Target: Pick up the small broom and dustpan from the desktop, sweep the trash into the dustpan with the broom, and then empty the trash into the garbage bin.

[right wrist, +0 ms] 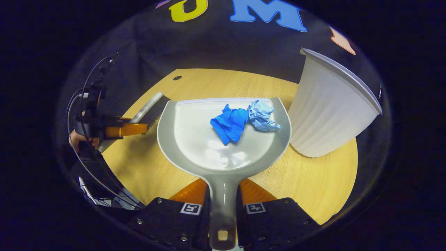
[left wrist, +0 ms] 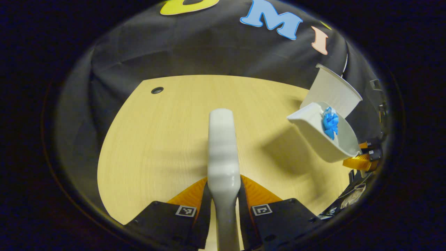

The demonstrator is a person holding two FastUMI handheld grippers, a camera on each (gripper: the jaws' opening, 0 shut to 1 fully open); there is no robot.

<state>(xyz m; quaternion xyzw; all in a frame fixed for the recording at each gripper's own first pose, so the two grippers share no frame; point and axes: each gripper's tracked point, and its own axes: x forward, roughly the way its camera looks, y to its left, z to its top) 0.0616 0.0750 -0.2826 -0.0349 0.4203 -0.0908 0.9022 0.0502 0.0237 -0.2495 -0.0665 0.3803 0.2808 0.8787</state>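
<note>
My left gripper (left wrist: 224, 193) is shut on the pale broom handle (left wrist: 222, 150), which runs forward over the wooden desktop (left wrist: 156, 139). In the right gripper view the broom (right wrist: 148, 111) lies low at the left, held by that gripper (right wrist: 134, 129). My right gripper (right wrist: 223, 195) is shut on the handle of the grey dustpan (right wrist: 195, 139), lifted above the desk. Dark blue crumpled paper (right wrist: 230, 123) and a light blue wad (right wrist: 261, 115) rest in the pan. The white ribbed garbage bin (right wrist: 327, 111) stands just right of the pan. The left gripper view has the dustpan (left wrist: 313, 136) tilted in front of the bin (left wrist: 332, 92), blue paper (left wrist: 330, 123) inside.
The round wooden desktop (right wrist: 313, 181) has a small dark cable hole (left wrist: 157, 90) near its far edge. Black cloth hangs behind the desk. Cables (right wrist: 90, 160) trail from the left gripper, and a hand (right wrist: 78, 139) holds it.
</note>
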